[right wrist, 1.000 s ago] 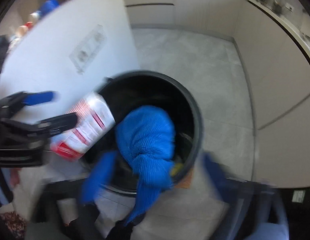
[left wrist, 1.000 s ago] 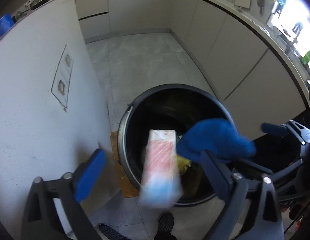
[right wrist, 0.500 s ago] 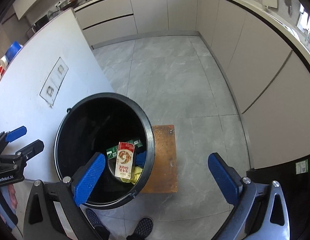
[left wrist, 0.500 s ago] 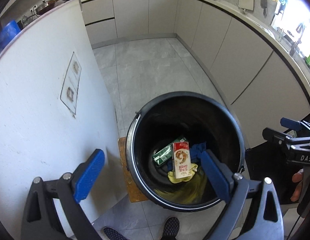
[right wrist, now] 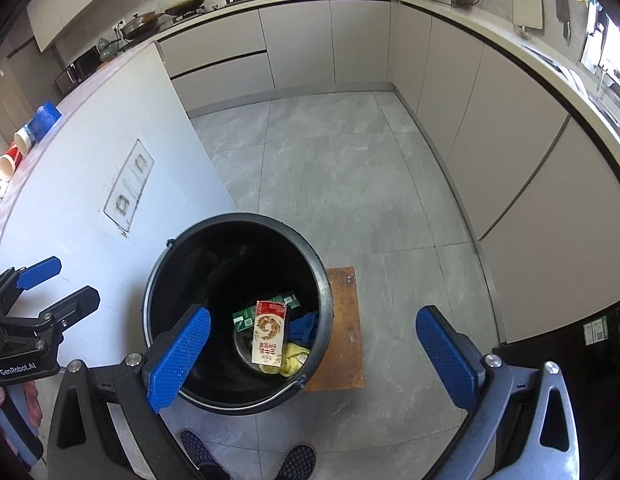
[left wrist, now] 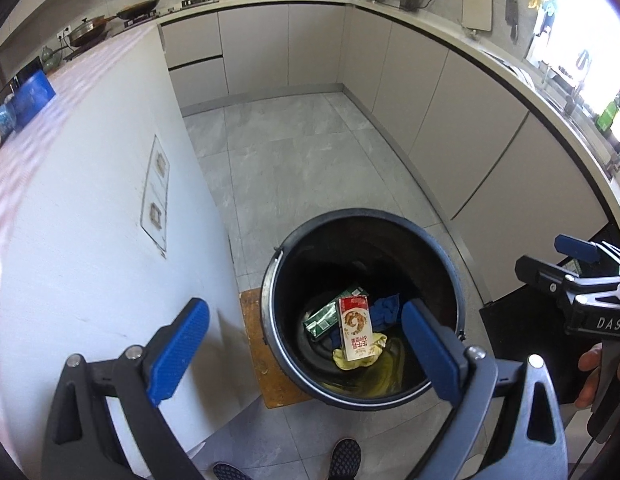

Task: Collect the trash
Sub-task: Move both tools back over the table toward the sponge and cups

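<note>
A black trash bucket (left wrist: 270, 300) (right wrist: 150, 304) stands on the floor on a wooden board (left wrist: 256, 344) (right wrist: 344, 320). Inside it lie a red-and-white carton (left wrist: 354, 328) (right wrist: 268, 332), a green packet (left wrist: 322, 318) (right wrist: 246, 318), a blue cloth (left wrist: 384, 308) (right wrist: 304, 326) and a yellow rag (left wrist: 358, 358) (right wrist: 292, 354). My left gripper (left wrist: 306, 354) is open and empty above the bucket; it also shows in the right wrist view (right wrist: 58, 284). My right gripper (right wrist: 314, 356) is open and empty above the bucket's right rim; it also shows in the left wrist view (left wrist: 550, 258).
A white counter side panel (left wrist: 90, 220) (right wrist: 82, 192) stands left of the bucket. Beige cabinets (left wrist: 450, 120) (right wrist: 510, 140) line the back and right. Grey tiled floor (left wrist: 302, 168) (right wrist: 342, 172) lies beyond. The person's shoes (left wrist: 344, 458) (right wrist: 296, 462) are below. Cups (right wrist: 14, 156) sit on the counter.
The carton and blue cloth dropped from the grippers into the bucket. Both grippers have since pulled up and back, so the bucket looks smaller.
</note>
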Tool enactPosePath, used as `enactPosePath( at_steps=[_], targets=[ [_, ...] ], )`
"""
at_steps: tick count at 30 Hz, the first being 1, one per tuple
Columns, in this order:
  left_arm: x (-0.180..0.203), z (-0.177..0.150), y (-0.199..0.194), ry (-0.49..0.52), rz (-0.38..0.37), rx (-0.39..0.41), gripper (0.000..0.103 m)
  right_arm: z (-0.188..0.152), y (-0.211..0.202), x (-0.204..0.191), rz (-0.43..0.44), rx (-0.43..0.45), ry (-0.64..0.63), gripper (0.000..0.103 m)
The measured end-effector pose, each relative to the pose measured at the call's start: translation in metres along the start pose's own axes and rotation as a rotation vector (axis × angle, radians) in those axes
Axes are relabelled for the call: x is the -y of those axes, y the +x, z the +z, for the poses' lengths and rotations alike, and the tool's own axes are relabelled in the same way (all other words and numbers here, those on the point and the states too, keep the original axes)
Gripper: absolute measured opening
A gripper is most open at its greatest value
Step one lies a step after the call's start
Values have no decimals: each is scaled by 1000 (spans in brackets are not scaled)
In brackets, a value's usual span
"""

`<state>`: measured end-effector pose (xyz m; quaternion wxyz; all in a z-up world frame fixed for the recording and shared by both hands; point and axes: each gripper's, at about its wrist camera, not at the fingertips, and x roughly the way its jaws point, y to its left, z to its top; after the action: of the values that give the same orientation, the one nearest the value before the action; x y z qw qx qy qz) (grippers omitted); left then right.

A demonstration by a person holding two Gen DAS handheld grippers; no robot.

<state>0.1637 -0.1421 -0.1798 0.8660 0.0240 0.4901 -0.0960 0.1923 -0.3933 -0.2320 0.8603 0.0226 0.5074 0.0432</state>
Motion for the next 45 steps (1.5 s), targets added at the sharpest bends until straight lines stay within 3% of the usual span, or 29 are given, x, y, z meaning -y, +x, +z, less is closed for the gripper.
enactPosePath(
  at_steps=[16, 21, 32, 35, 45],
  targets=[
    [-44, 7, -78, -27, -56, 90, 98, 12, -81, -64, -32, 149, 25, 103],
    [-74, 3, -102, -42, -25, 127, 98, 19, -91, -103, -26, 164, -18, 103],
    [-187, -24, -149, -156, 70, 245, 98, 37, -112, -205, -77, 190, -109, 103],
    [-221, -32, -157, -206, 74, 263, 98, 40, -113, -229, 2, 189, -89, 103],
    [-311, -61, -180, -273, 168, 283, 98, 39, -116, -328, 92, 217, -156, 103]
  ],
)
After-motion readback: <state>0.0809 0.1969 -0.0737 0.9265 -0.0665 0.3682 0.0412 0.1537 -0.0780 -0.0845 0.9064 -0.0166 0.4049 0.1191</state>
